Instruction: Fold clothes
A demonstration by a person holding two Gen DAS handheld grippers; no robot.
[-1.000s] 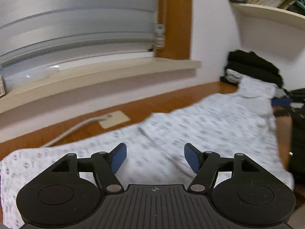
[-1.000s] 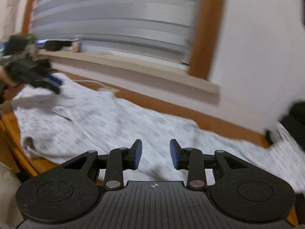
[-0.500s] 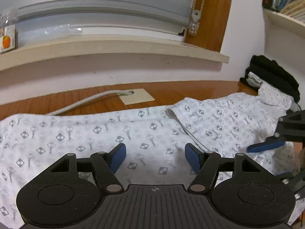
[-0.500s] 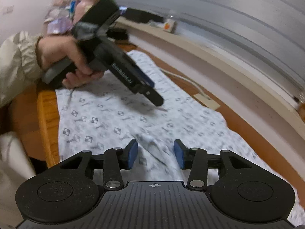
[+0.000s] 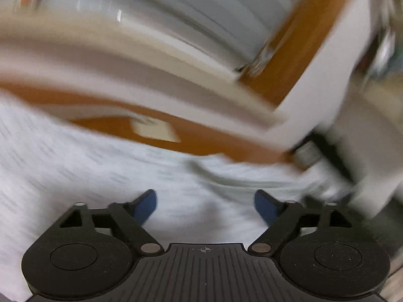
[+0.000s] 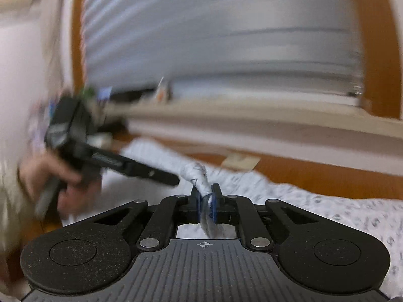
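Right gripper (image 6: pixel 206 201): fingers just closed, pinching bunched fold of patterned garment (image 6: pixel 314 209); cloth rises as twisted ridge ahead of pads. Left gripper (image 5: pixel 205 205): fingers just opened wider, spread, nothing between, hovering over same garment (image 5: pixel 88 171). Garment lies spread on wooden surface (image 5: pixel 201 141) below window sill (image 6: pixel 252 115). Person's hand (image 6: pixel 50 176) carries left gripper. Risk: thin pinch slipping under pull; single-side lift dragging cloth, skewing fold; both views blurred, so aim uncertain.

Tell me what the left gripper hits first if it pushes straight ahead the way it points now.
Most likely the patterned garment: the left gripper, jaws open, tilts down over it. Blur leaves depth unclear.
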